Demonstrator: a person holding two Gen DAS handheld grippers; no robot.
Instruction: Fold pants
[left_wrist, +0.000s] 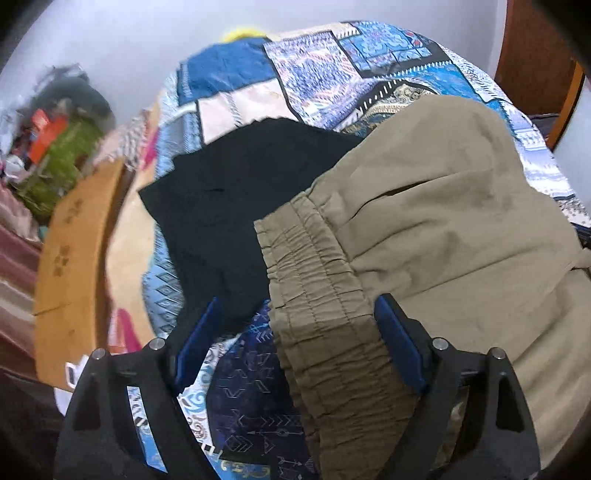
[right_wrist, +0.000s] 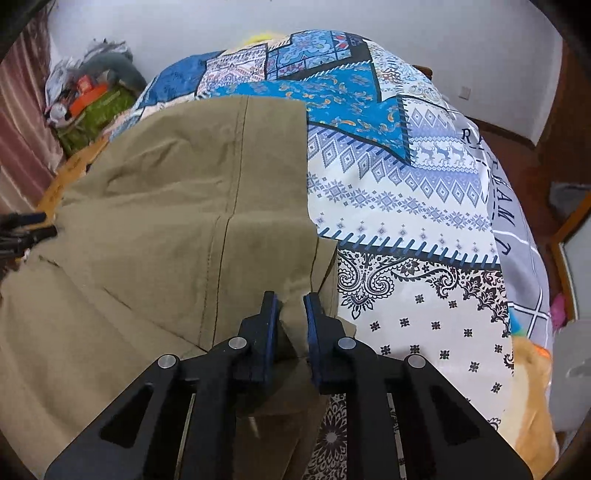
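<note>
Khaki pants (left_wrist: 436, 229) with an elastic waistband (left_wrist: 314, 295) lie on a patterned bedspread (left_wrist: 280, 81). My left gripper (left_wrist: 295, 325) is open, and the waistband's end lies between its blue pads. In the right wrist view the pants (right_wrist: 166, 206) cover the left half of the bed. My right gripper (right_wrist: 291, 306) is nearly closed and pinches the pants' fabric edge at their right side. The left gripper's black fingers (right_wrist: 26, 229) show at the far left edge of that view.
A black garment (left_wrist: 236, 199) lies on the bed left of the khaki pants. A wooden bed frame (left_wrist: 74, 251) and a clutter pile with a green bag (left_wrist: 62, 158) are at the left. White walls stand behind. The bedspread (right_wrist: 406, 229) extends to the right.
</note>
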